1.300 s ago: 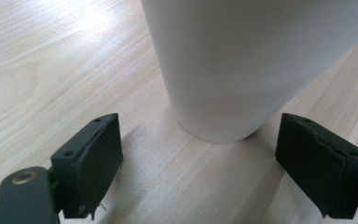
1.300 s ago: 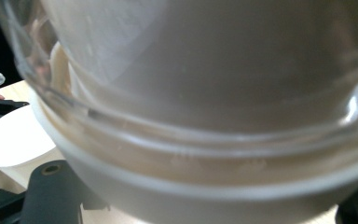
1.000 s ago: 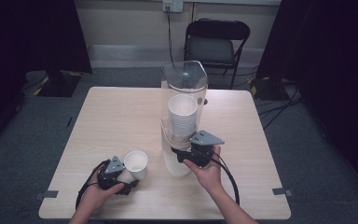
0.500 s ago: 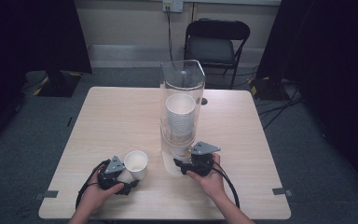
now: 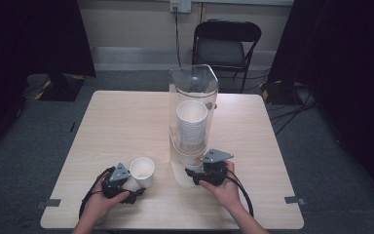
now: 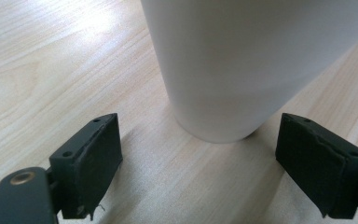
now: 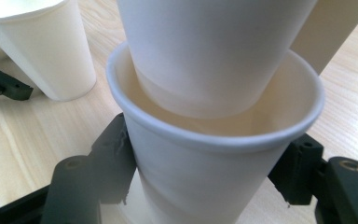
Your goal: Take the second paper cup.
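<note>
A tall clear dispenser tube [image 5: 193, 87] stands mid-table with a stack of white paper cups [image 5: 192, 122] inside. At its foot my right gripper [image 5: 191, 174] is shut on the lowest cup [image 7: 205, 154], one pad on each side. Its jaws have just opened slightly with the cup still between them. The cup above [image 7: 205, 56] still sits partly inside the held one. A separate white cup [image 5: 142, 171] stands upright on the table at the front left. My left gripper [image 6: 205, 163] is open just short of that cup's base [image 6: 242, 60], not touching it.
The wooden table [image 5: 117, 122] has bare room on its left and far side. A black folding chair [image 5: 226, 44] stands behind it. Dark curtains hang on both sides, and cables lie on the floor at the right [image 5: 292, 112].
My right gripper has come down toward the tabletop and nearer the front edge, drawing the lowest cup down out of the stack. The left gripper and its cup have stayed put.
</note>
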A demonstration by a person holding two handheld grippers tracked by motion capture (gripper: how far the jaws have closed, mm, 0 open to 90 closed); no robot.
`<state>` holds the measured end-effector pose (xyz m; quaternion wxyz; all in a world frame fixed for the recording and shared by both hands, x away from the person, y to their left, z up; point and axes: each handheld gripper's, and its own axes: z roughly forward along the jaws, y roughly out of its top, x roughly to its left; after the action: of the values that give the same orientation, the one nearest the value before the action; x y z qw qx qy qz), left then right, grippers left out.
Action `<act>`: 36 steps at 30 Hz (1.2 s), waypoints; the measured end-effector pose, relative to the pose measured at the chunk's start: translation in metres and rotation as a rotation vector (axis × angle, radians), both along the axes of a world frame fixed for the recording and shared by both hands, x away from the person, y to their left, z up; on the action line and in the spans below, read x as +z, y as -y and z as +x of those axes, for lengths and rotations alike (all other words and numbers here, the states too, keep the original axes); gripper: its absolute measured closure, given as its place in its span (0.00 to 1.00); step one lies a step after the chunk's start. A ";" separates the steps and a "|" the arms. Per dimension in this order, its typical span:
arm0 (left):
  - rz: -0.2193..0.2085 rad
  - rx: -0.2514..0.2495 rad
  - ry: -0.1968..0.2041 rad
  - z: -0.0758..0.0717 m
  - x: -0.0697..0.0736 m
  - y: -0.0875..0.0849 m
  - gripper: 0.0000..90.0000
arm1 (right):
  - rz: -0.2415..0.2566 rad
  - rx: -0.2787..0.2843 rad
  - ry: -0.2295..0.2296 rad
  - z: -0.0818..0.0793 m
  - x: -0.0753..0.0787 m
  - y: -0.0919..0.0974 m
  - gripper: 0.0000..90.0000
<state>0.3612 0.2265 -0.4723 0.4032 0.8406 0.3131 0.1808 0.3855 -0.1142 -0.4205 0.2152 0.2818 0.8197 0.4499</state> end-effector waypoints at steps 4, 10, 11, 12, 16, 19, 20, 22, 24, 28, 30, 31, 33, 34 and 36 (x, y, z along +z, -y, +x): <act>-0.002 0.001 0.000 0.000 0.000 0.000 0.15 | 0.007 0.003 0.006 -0.001 -0.002 0.003 0.36; -0.002 0.001 0.001 0.000 0.000 0.000 0.15 | 0.037 -0.005 0.037 -0.006 -0.008 0.006 0.33; -0.002 0.000 0.000 0.000 0.000 0.000 0.15 | 0.034 -0.005 0.040 -0.007 -0.008 0.006 0.32; 0.001 0.000 0.000 0.000 0.000 0.000 0.15 | 0.031 -0.004 0.044 -0.007 -0.009 0.005 0.31; -0.001 0.001 0.001 0.000 0.000 0.000 0.15 | 0.022 -0.007 0.049 -0.008 -0.010 0.005 0.31; 0.000 0.001 0.001 0.000 0.000 0.000 0.15 | 0.025 -0.004 0.045 -0.008 -0.011 0.006 0.30; -0.001 0.001 0.001 0.000 0.000 0.000 0.15 | 0.010 -0.005 0.036 -0.008 -0.013 0.006 0.29; -0.001 0.001 0.001 0.000 0.000 0.000 0.15 | -0.021 -0.011 0.025 -0.007 -0.019 0.007 0.28; -0.001 0.001 0.000 0.000 0.000 0.000 0.15 | -0.032 -0.014 0.020 -0.008 -0.023 0.008 0.32; -0.001 0.001 0.000 0.000 0.000 0.000 0.15 | -0.011 -0.011 0.000 -0.008 -0.026 0.012 0.35; 0.001 0.001 0.000 0.000 0.000 0.000 0.15 | -0.022 -0.007 0.004 -0.009 -0.025 0.013 0.36; -0.001 0.001 0.000 0.000 0.000 0.000 0.15 | -0.021 -0.002 -0.003 -0.009 -0.024 0.014 0.36; -0.001 0.001 0.001 0.000 0.000 0.000 0.15 | -0.021 -0.003 -0.007 -0.011 -0.023 0.017 0.35; 0.000 0.001 0.001 0.000 0.000 0.000 0.15 | -0.020 -0.004 -0.005 -0.011 -0.023 0.018 0.35; -0.001 0.001 0.001 0.000 0.000 0.000 0.15 | -0.031 -0.004 -0.008 -0.013 -0.022 0.022 0.35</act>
<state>0.3611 0.2264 -0.4724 0.4036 0.8402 0.3134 0.1815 0.3724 -0.1360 -0.4421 0.2171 0.2817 0.8268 0.4357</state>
